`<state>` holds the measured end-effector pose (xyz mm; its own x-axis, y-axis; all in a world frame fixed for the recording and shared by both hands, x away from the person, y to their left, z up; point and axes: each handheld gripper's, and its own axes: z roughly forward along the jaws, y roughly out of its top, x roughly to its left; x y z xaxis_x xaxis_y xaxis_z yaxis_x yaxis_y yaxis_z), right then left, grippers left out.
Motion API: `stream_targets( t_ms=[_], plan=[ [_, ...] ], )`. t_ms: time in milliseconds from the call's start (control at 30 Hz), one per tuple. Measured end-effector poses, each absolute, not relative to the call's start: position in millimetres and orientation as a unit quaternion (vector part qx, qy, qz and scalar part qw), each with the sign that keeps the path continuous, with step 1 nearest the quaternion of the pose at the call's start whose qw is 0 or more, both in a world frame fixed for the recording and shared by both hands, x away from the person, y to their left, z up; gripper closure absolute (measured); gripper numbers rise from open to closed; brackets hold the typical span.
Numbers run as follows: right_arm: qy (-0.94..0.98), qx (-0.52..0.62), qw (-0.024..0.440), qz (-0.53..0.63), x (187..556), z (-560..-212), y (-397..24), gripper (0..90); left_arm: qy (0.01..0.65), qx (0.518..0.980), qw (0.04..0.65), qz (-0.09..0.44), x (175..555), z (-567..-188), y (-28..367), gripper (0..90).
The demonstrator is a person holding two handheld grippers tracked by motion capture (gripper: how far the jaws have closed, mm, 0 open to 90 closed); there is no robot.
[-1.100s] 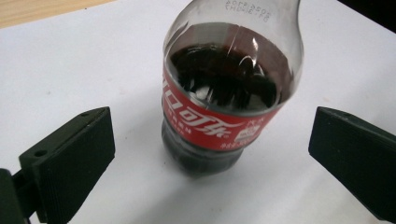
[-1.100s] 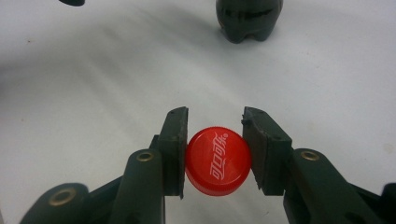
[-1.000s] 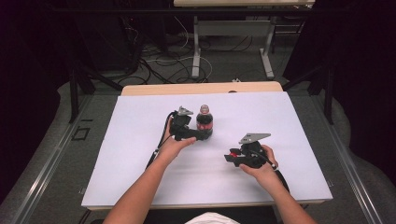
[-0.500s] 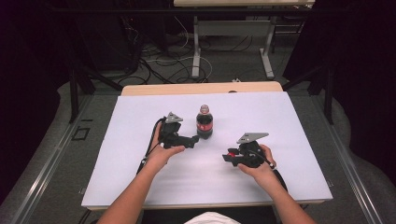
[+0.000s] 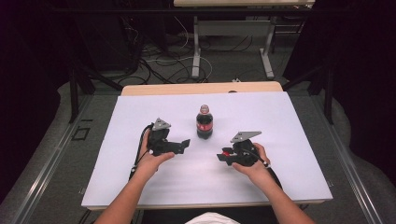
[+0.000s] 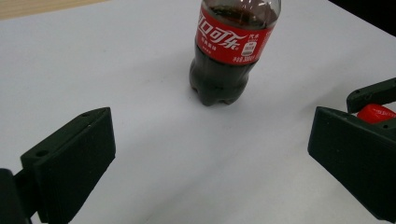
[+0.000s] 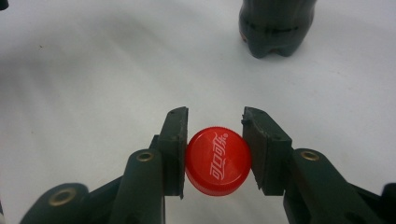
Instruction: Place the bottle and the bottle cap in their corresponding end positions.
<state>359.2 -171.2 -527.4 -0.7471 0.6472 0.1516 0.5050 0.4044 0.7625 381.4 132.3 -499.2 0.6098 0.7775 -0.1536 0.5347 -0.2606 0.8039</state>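
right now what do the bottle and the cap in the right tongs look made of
Dark cola bottle with red label: likely clear glossy plastic, given highlights and a moulded lobed base. Small red round cap clamped in the right tongs: looks like smooth plastic with a ribbed edge and printed white logo.

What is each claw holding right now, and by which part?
The right claw grips the red cap across its sides, jaws on opposite edges. The left claw is open, holding nothing; the bottle stands free.

A white table (image 5: 289, 121) fills the centre, with a strip of bare wood (image 5: 201, 88) along its 12 o'clock edge. Beyond, grey floor (image 5: 233, 60) carries tangled cables (image 5: 159, 51) and 2 pale metal legs (image 5: 196, 51) of another desk. Darkness closes in at 9 and 3 o'clock.
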Motion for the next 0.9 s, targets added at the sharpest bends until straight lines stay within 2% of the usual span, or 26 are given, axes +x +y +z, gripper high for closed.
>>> stream_targets(
  t_ms=[600,900],
  plan=[
    [0.859,0.305,0.062,0.406,364.4,-539.9,-122.5,61.3,0.445,0.766,0.442,0.14,382.7,-501.0,151.4,1.1],
    [0.864,0.294,0.071,0.402,364.2,-553.6,-109.8,61.2,0.446,0.767,0.44,0.137,383.4,-502.7,151.3,1.1]
  ],
)
